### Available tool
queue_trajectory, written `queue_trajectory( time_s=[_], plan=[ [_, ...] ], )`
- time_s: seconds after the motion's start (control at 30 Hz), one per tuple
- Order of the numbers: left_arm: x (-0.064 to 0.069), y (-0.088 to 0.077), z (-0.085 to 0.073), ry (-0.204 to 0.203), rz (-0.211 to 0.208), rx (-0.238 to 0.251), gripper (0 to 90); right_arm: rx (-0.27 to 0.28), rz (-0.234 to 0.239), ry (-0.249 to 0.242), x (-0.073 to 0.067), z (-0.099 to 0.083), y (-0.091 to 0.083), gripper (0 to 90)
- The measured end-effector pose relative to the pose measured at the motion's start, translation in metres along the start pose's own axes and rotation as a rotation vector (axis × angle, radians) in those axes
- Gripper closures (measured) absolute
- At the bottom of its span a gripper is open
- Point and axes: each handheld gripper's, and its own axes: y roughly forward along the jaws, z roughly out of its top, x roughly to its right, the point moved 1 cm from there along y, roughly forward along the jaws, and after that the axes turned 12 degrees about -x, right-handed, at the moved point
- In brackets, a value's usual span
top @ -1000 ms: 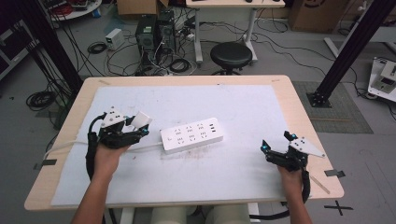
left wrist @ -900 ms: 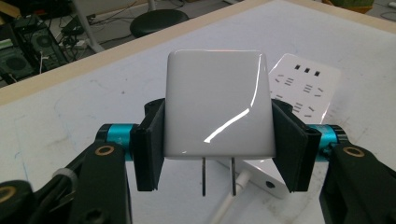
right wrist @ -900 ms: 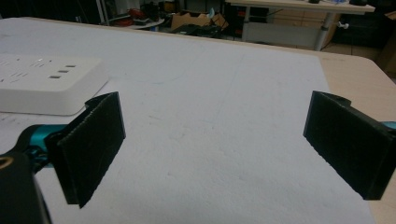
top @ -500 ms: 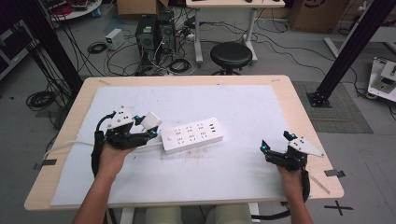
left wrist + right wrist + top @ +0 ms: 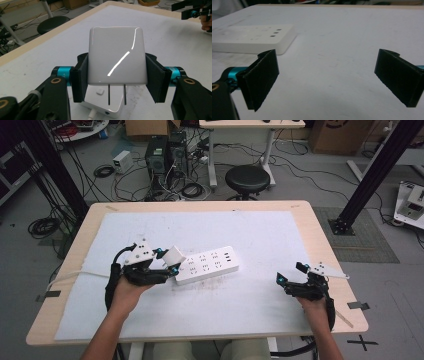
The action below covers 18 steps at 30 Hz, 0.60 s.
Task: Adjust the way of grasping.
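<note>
Two prongs of white charger (image 5: 116,58), pinched in left tongs (image 5: 116,80), above power strip (image 5: 207,265); right tongs (image 5: 327,77) spread over surface (image 5: 260,227).

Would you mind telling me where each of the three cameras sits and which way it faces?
High view: above the person's side, looking forward and down on the table; forearms and both grippers show.
Left gripper view: rides the left gripper, looking along jaws clamping a white charger above the power strip.
Right gripper view: rides the right gripper, low, jaws apart.
Shared: the power strip appears in all three.
</note>
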Motion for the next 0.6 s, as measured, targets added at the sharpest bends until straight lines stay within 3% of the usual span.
queue_trajectory(
  time_s=[0.03, 0.07, 0.1, 0.33, 0.6],
  plan=[
    [0.002, 0.002, 0.000, 0.008, -0.005, -0.003, 42.5, -0.021, 0.043, 0.001, -0.003, 0.006, -0.002, 5.5],
    [0.003, 0.003, 0.000, 0.014, -0.009, -0.006, 42.5, -0.021, 0.043, 0.001, -0.003, 0.006, -0.002, 5.5],
    [0.005, 0.005, 0.000, 0.019, -0.013, -0.008, 42.5, -0.037, 0.084, 0.004, -0.005, 0.011, -0.005, 5.5],
    [0.014, 0.013, 0.000, 0.072, -0.042, -0.031, 42.5, -0.078, 0.139, -0.009, -0.009, 0.021, -0.006, 5.5],
    [0.028, 0.018, 0.004, 0.180, -0.074, -0.048, 42.5, -0.123, 0.237, -0.023, -0.026, 0.034, -0.009, 5.4]
  ],
)
